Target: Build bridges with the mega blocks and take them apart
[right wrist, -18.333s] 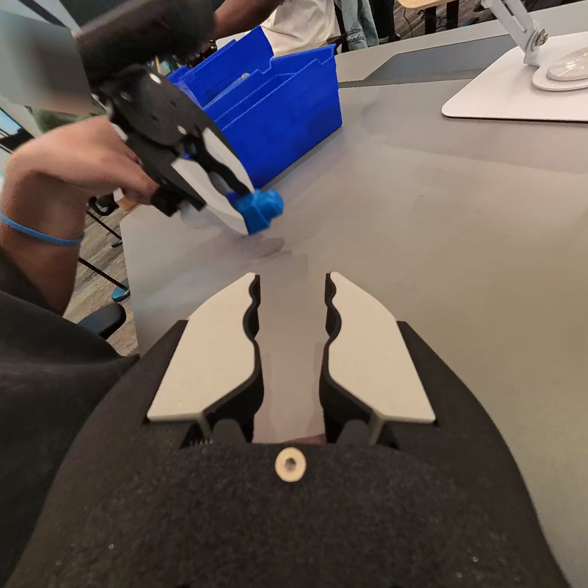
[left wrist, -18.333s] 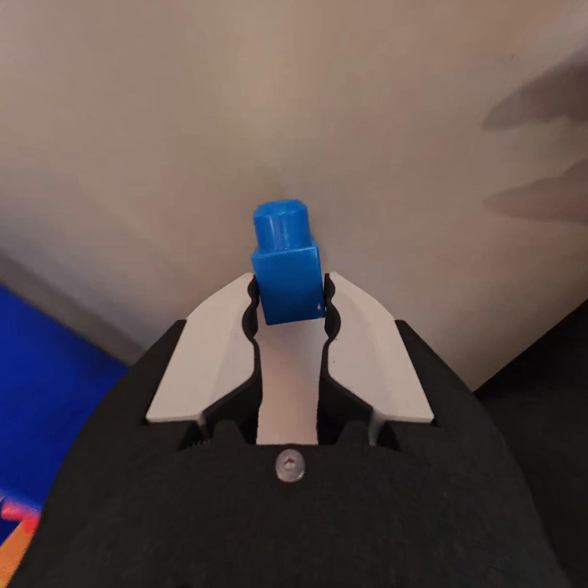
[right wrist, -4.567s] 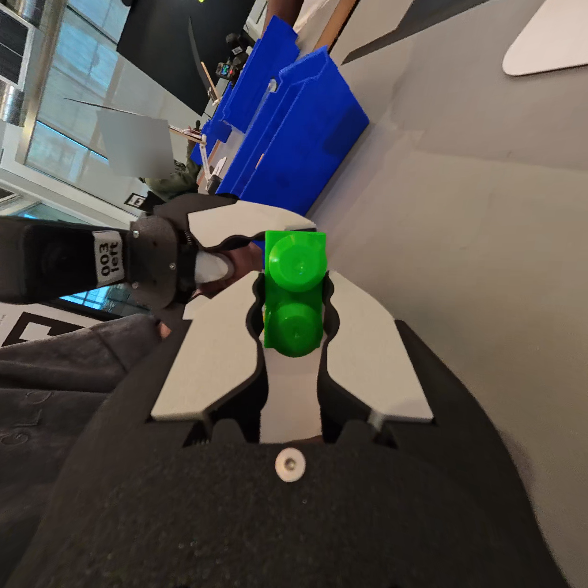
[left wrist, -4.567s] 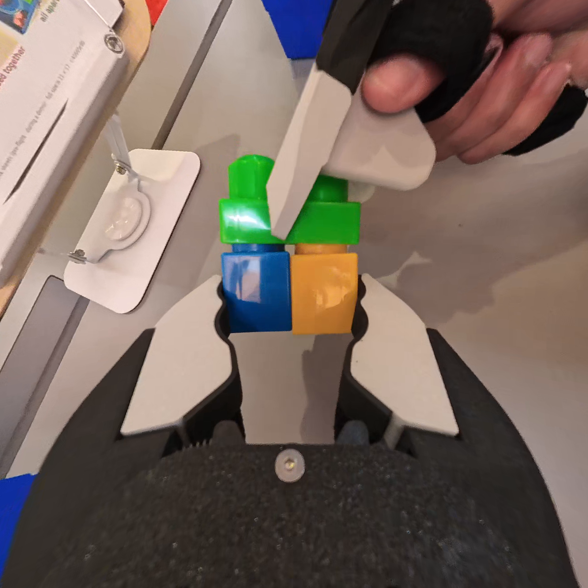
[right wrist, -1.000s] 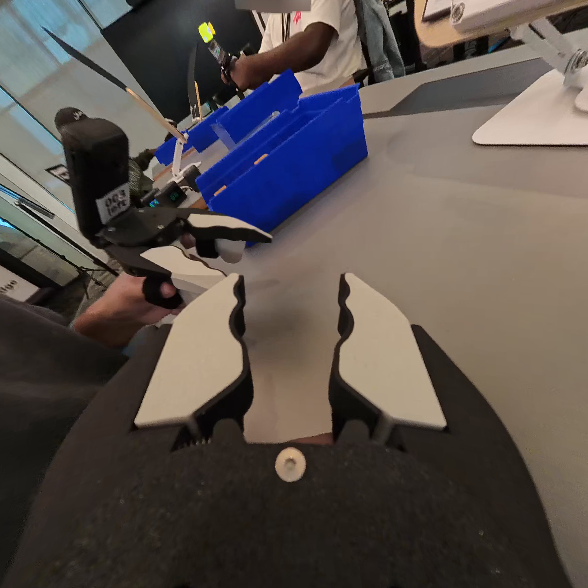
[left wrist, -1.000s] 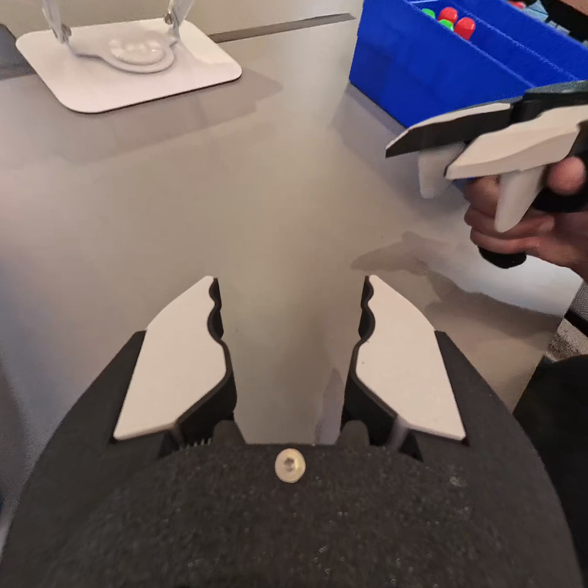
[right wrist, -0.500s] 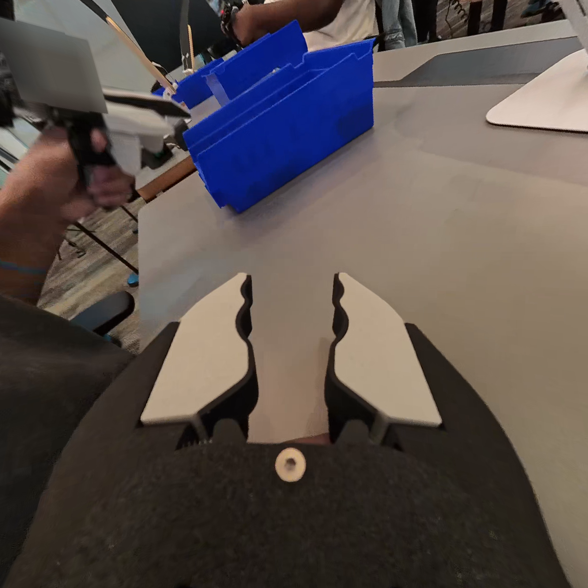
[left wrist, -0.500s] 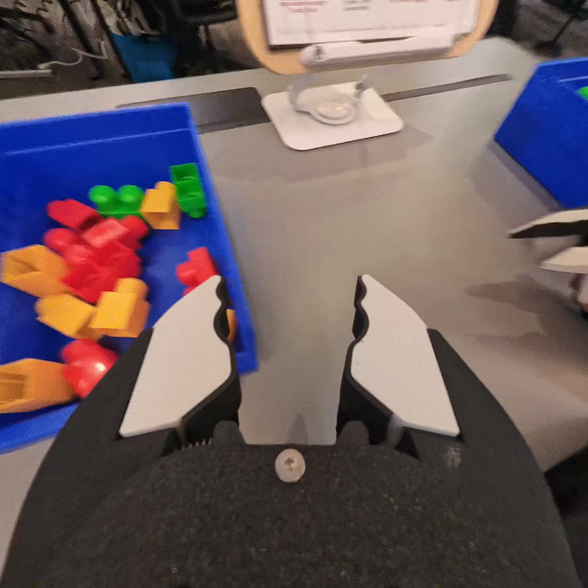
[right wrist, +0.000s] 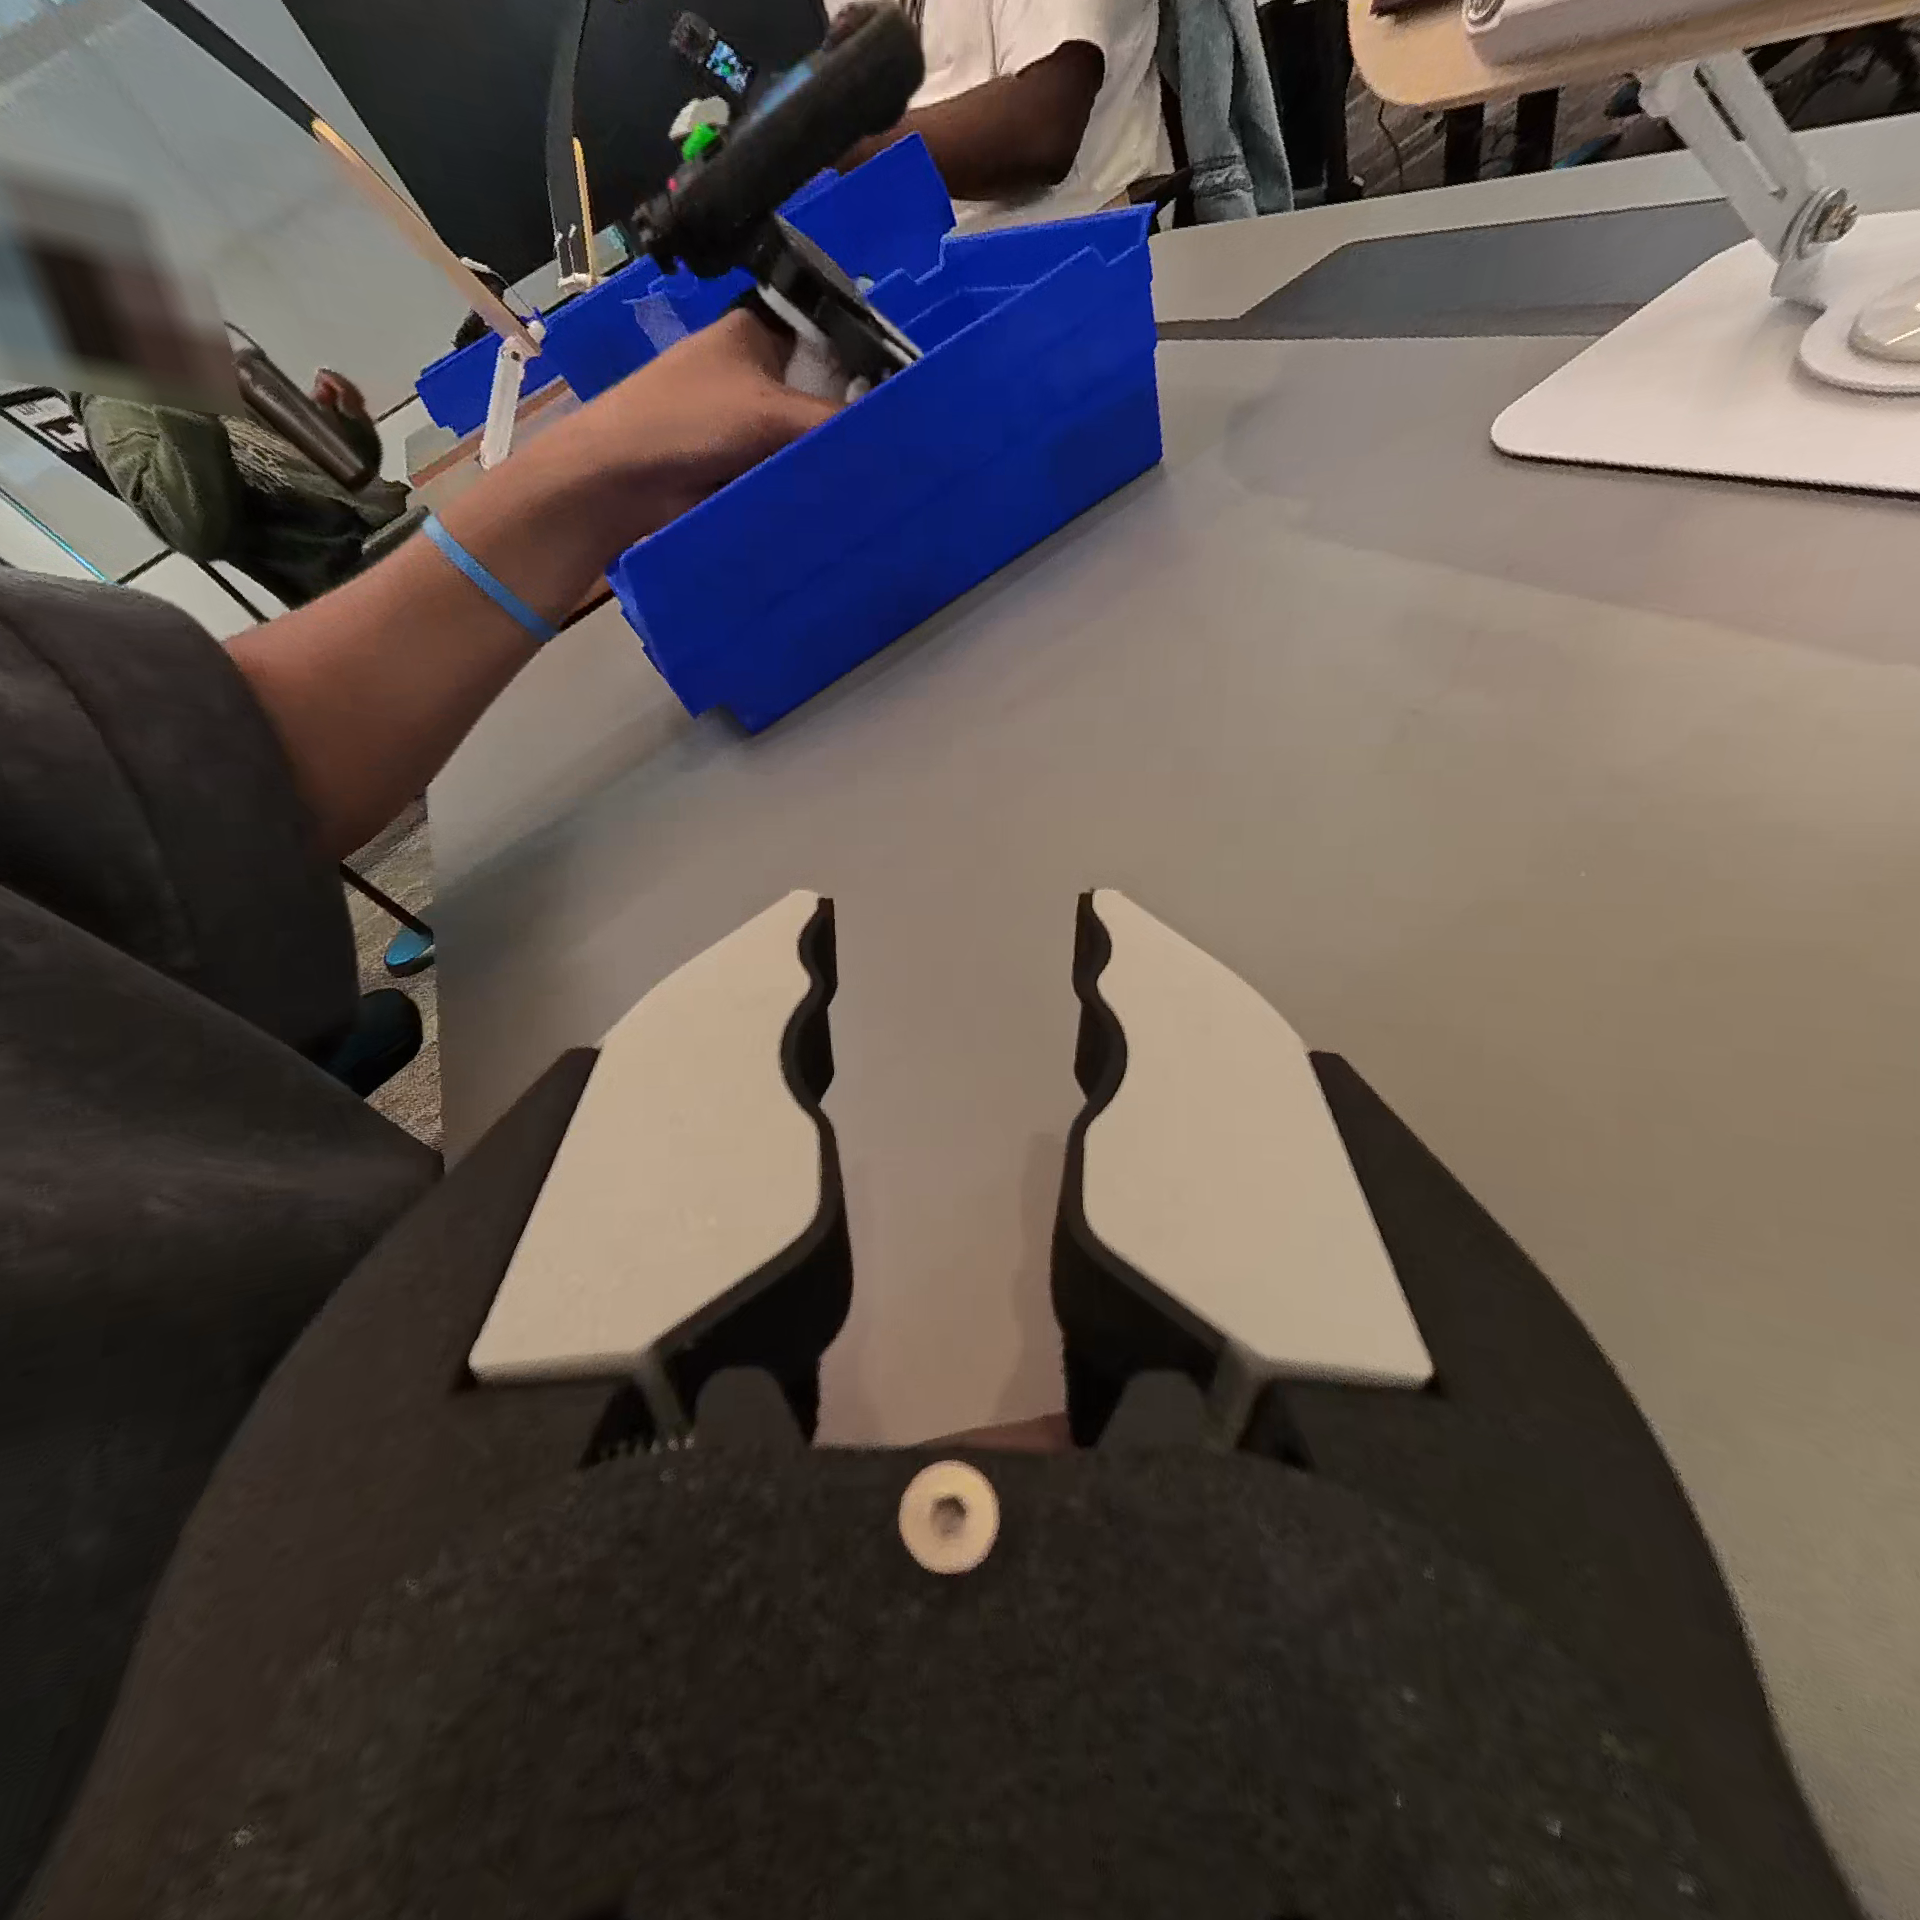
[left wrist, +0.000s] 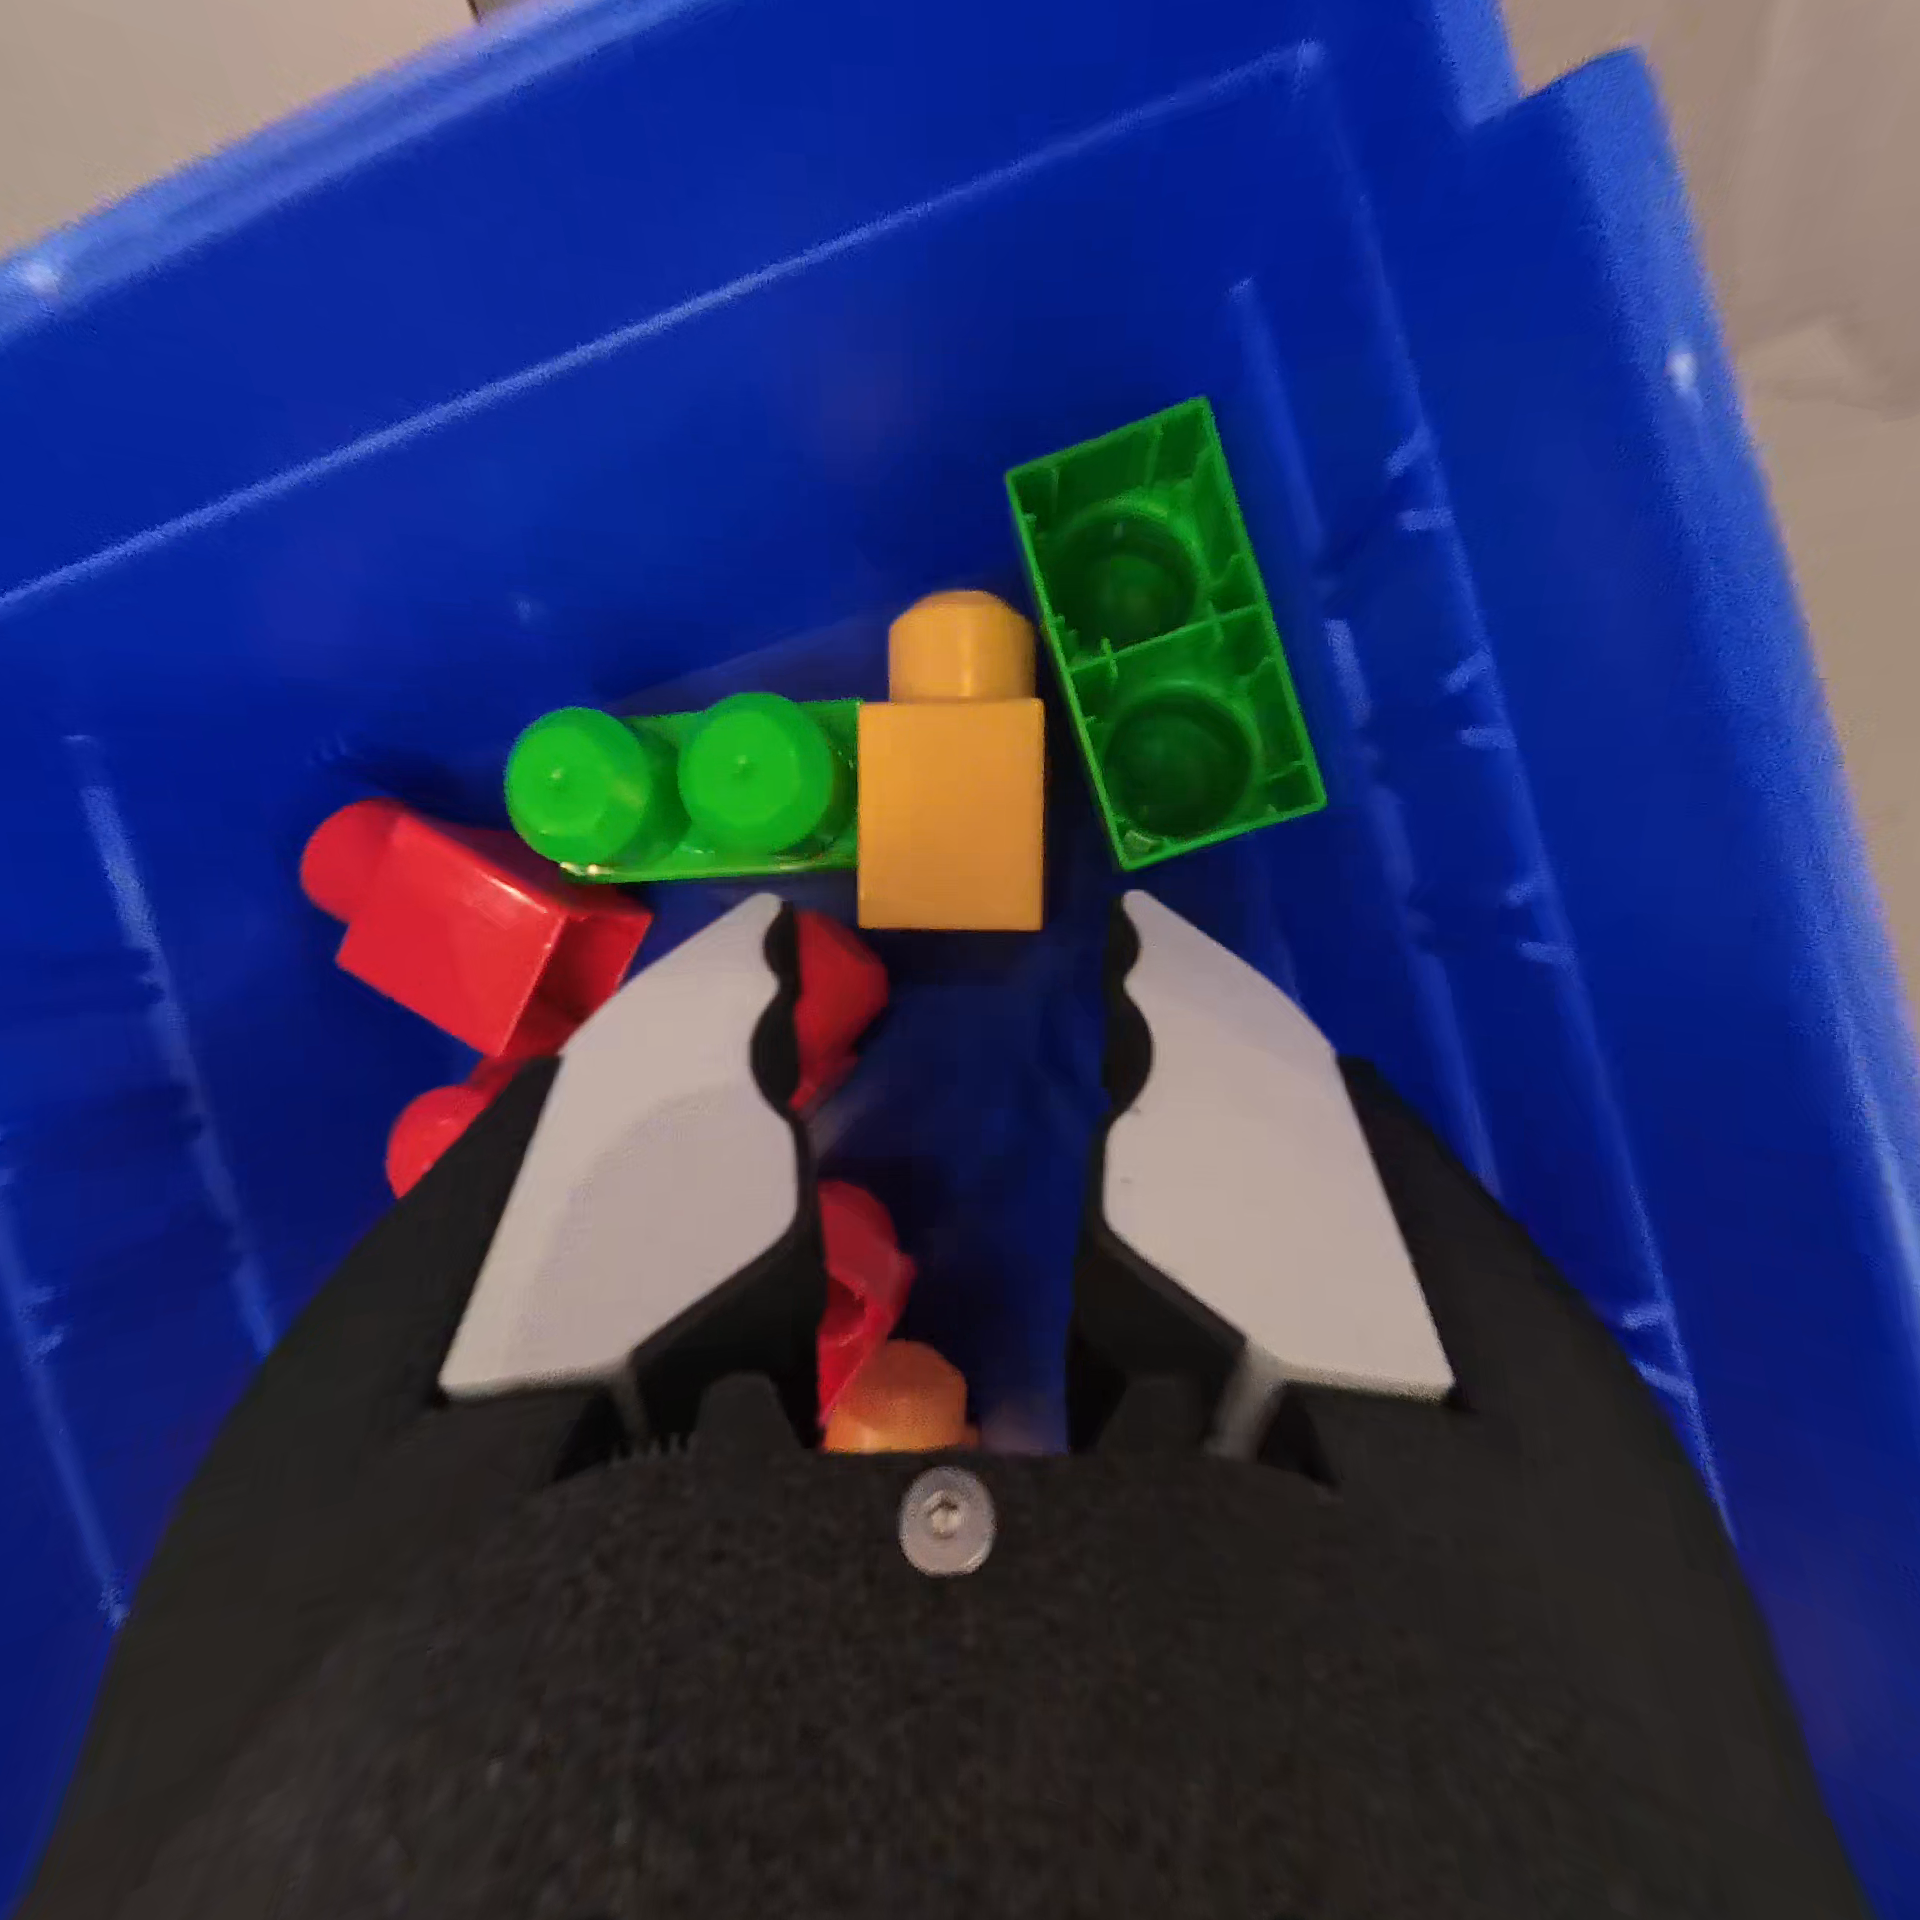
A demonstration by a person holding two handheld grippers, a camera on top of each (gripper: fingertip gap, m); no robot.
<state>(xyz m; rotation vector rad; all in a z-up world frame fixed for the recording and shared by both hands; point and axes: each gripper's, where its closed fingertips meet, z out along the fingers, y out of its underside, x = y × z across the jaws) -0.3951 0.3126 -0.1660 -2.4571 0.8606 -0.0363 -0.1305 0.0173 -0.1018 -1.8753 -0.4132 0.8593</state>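
Observation:
My left gripper [left wrist: 951, 920] is open and empty, reaching down inside a blue bin [left wrist: 623, 436]. Just beyond its tips lies a yellow single-stud block [left wrist: 951, 821]. A green two-stud block [left wrist: 686, 790] lies to its left and another green block [left wrist: 1164, 634] lies underside-up to its right. Red blocks [left wrist: 468, 925] lie under and left of the left finger. An orange block [left wrist: 899, 1403] shows between the fingers near the hinge. My right gripper [right wrist: 951, 914] is open and empty over the bare grey table [right wrist: 1455, 790]. The right wrist view shows the left gripper [right wrist: 821, 312] dipping into the bin [right wrist: 914, 520].
A white stand base [right wrist: 1714, 395] sits at the table's far right. More blue bins [right wrist: 623, 332] stand behind the near one. A person in a white shirt [right wrist: 1018, 83] is at the far side. The table's edge [right wrist: 447, 831] runs along the left. One gripper's finger ends stand about 40 cm off the other's.
My left gripper swung left from over the table and dropped down into the blue bin, close above the blocks. The right gripper stayed over the table, open.

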